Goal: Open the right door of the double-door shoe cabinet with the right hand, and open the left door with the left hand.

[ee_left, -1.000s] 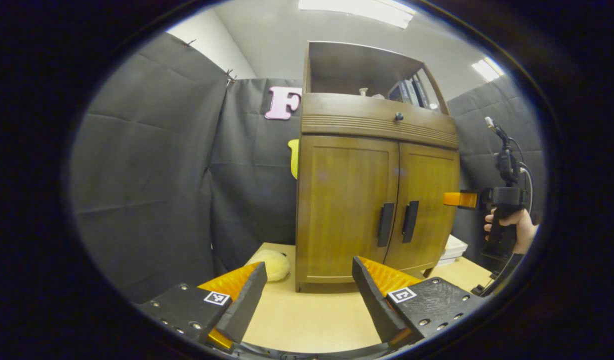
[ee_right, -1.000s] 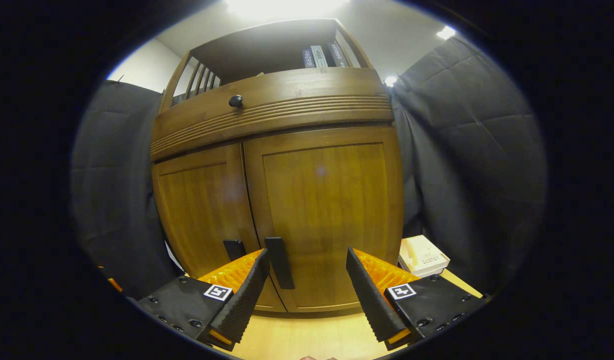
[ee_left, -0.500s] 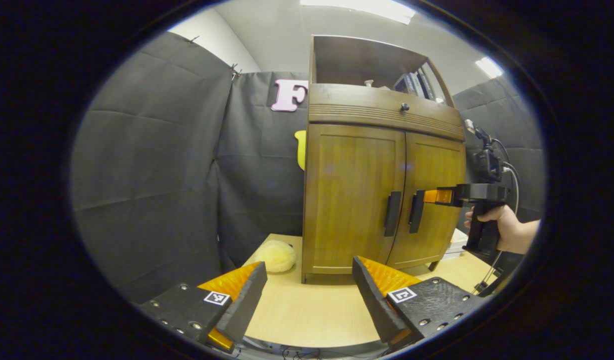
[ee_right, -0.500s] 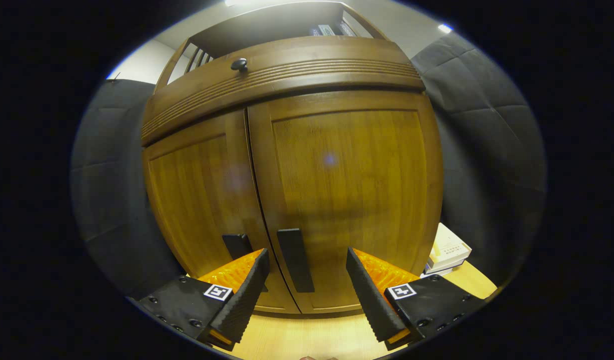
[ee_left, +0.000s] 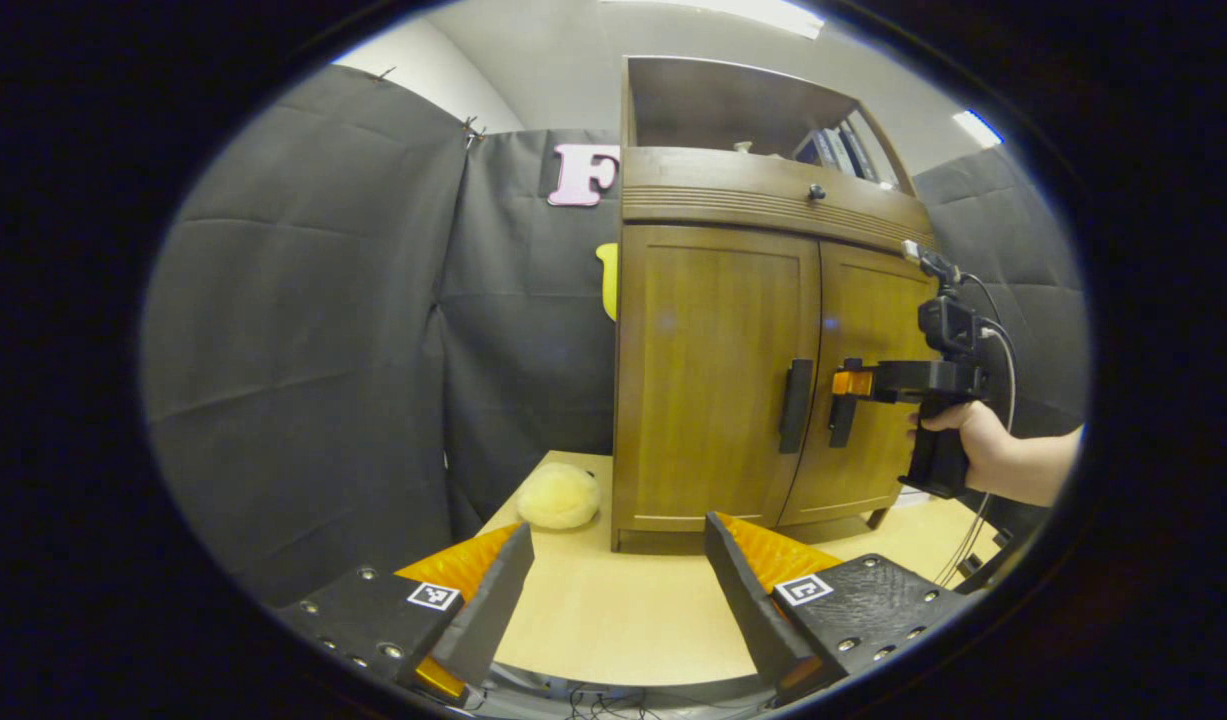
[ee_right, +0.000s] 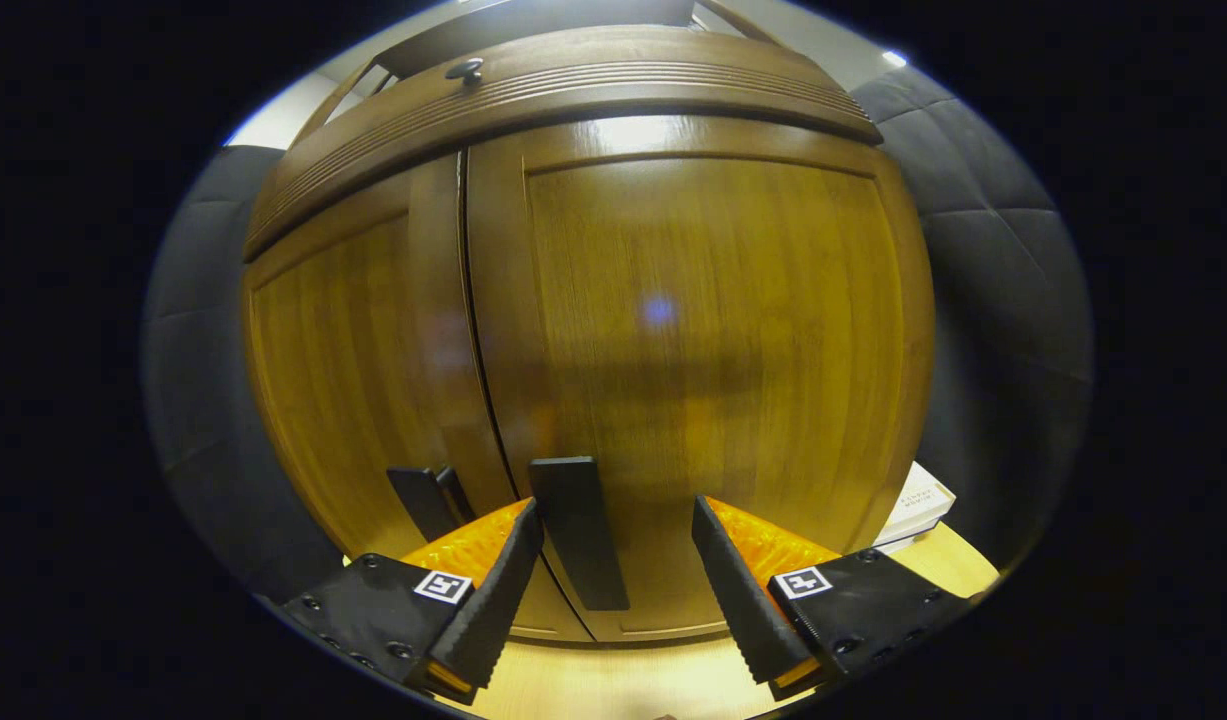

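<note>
The wooden shoe cabinet (ee_left: 763, 370) stands on the pale worktop (ee_left: 613, 620), both doors closed. The right door (ee_right: 713, 340) fills most of the right gripper view; the left door (ee_left: 713, 380) adjoins it. Before the cabinet, the right gripper (ee_right: 613, 570) has spread jaws straddling the right door's handle (ee_right: 578, 530) without pinching it. The left gripper (ee_left: 613, 590) hangs well back from the cabinet, jaws spread. Book spines on the cabinet's top shelf are unreadable.

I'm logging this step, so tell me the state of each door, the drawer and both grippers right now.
Right door: closed.
Left door: closed.
Drawer: closed.
Right gripper: open, fingers either side of the right door handle, not clamped.
Left gripper: open, holding nothing, back from the cabinet.
</note>
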Demonstrator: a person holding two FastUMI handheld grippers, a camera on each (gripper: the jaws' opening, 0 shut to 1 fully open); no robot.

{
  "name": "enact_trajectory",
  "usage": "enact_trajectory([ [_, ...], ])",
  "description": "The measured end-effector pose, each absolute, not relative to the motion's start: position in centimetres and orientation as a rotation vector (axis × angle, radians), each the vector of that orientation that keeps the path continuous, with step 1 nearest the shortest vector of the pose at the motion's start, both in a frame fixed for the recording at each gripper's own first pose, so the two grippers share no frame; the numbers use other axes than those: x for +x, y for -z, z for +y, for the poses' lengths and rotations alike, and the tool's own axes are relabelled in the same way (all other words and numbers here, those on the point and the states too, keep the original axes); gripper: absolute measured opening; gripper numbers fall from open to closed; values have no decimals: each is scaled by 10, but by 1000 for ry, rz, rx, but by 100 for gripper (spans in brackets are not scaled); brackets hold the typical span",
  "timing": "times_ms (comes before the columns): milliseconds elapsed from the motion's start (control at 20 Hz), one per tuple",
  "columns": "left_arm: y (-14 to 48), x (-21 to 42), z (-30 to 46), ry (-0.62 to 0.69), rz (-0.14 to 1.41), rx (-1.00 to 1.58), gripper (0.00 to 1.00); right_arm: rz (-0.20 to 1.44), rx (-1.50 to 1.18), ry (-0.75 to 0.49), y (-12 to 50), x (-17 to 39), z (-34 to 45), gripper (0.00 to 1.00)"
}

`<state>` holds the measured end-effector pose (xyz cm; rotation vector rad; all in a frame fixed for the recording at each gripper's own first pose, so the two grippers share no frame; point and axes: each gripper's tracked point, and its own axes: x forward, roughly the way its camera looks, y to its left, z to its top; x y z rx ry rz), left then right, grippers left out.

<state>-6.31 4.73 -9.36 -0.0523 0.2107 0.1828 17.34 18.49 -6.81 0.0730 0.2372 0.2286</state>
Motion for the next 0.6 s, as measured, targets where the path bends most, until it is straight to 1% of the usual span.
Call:
enact_trajectory([
  [100, 93, -61, 45, -180, 210, -48, 100, 240, 66, -241, 73, 179, 191, 80],
  [150, 94, -60, 44, -178, 212, -47, 100, 249, 67, -284, 70, 175, 200, 64],
  [250, 95, -59, 42, -173, 219, -46, 100, 250, -2, -253, 75, 180, 200, 32],
  [300, 95, -60, 39, -169, 218, -47, 100, 239, -14, -252, 75, 180, 199, 32],
  [350, 94, -59, 38, -163, 216, -48, 100, 243, -6, -263, 73, 177, 200, 25],
  [400, 94, -60, 38, -158, 215, -47, 98, 242, 12, -285, 74, 178, 200, 18],
  [450, 94, -60, 37, -153, 214, -47, 100, 260, 37, -310, 73, 179, 201, 12],
  [550, 94, -60, 33, -141, 212, -49, 100, 279, 11, -346, 76, 176, 198, 5],
  [600, 95, -58, 31, -134, 211, -50, 100, 269, -7, -349, 75, 174, 196, 5],
])
